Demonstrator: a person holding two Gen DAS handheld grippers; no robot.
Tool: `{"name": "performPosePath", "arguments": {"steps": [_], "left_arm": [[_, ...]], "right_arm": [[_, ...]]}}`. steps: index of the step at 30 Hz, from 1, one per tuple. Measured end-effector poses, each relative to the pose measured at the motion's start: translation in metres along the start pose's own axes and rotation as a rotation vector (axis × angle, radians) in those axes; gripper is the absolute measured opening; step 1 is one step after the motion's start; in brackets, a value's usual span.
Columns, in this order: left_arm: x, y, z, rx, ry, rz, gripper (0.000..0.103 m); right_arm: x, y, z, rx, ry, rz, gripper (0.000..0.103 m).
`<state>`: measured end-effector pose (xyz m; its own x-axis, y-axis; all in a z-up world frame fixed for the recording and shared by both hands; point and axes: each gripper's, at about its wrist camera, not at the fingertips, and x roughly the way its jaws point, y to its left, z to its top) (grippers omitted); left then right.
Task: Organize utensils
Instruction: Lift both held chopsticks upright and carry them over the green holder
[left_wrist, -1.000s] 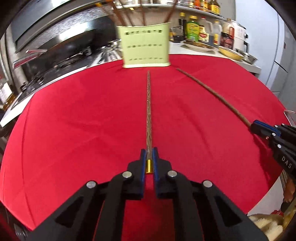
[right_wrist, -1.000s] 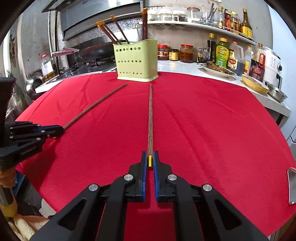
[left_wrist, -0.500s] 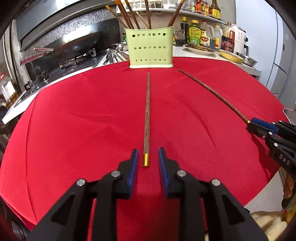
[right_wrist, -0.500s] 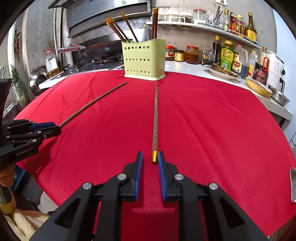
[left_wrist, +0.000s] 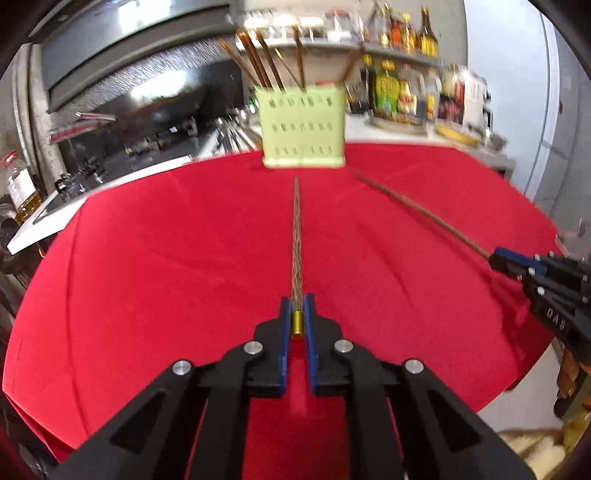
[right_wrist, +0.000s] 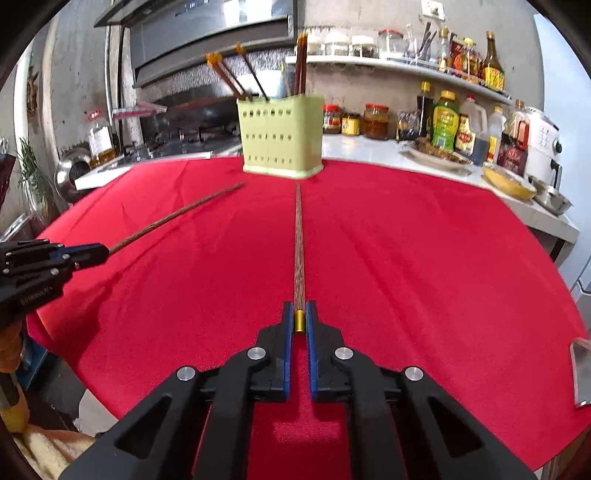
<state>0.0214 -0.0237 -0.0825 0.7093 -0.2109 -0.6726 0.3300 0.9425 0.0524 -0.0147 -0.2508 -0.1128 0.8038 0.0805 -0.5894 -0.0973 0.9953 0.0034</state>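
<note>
a red cloth (left_wrist: 147, 280) is spread over the table, and a green holder (left_wrist: 302, 127) is set at its far edge, with several chopsticks (left_wrist: 258, 62) stood tilted in it. behind it a stove (right_wrist: 184, 136) and a wok are seen, and a shelf (right_wrist: 399, 66) of jars and bottles (right_wrist: 445, 120) is lined up to the right. a yellow dish (right_wrist: 508, 182) and a steel bowl are placed on the counter there. nothing is laid on the cloth between the grippers and the holder.

the left gripper (left_wrist: 296, 306) is closed on the gold-capped end of a chopstick (left_wrist: 297, 236); its jaws have just been closing onto that cap. the long axis of the stick is pointed straight away toward the holder, thin tip short of its base.

the right gripper (right_wrist: 299, 308) is likewise clamped on the gold cap of a second chopstick (right_wrist: 298, 240), its jaws just closed around it. this stick is also aimed at the holder, tip just before the base. the two sticks are held well apart at the caps and converge toward the holder.
</note>
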Motion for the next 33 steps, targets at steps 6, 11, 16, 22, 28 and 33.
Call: {"name": "performPosePath", "arguments": {"steps": [6,11,16,22,28,33], "left_arm": [[-0.044,0.008,0.029,-0.023,-0.143,0.0,0.007],[-0.079,0.007,0.058,-0.011,-0.264,-0.011,0.007],[-0.109,0.002,0.076,0.01,-0.368,-0.024,0.007],[-0.119,-0.001,0.092,0.032,-0.413,-0.025,0.007],[-0.115,0.002,0.094,0.029,-0.423,-0.03,0.007],[-0.103,0.007,0.088,0.036,-0.377,-0.03,0.007]], "right_arm": [[-0.04,-0.001,0.029,-0.02,-0.113,-0.009,0.007],[-0.073,0.001,0.064,-0.034,-0.225,-0.001,0.007],[-0.102,0.009,0.094,-0.075,-0.336,-0.01,0.007],[-0.116,0.013,0.118,-0.102,-0.386,-0.004,0.007],[-0.106,0.01,0.135,-0.11,-0.381,-0.024,0.007],[-0.094,0.009,0.131,-0.108,-0.344,-0.018,0.008]]}}
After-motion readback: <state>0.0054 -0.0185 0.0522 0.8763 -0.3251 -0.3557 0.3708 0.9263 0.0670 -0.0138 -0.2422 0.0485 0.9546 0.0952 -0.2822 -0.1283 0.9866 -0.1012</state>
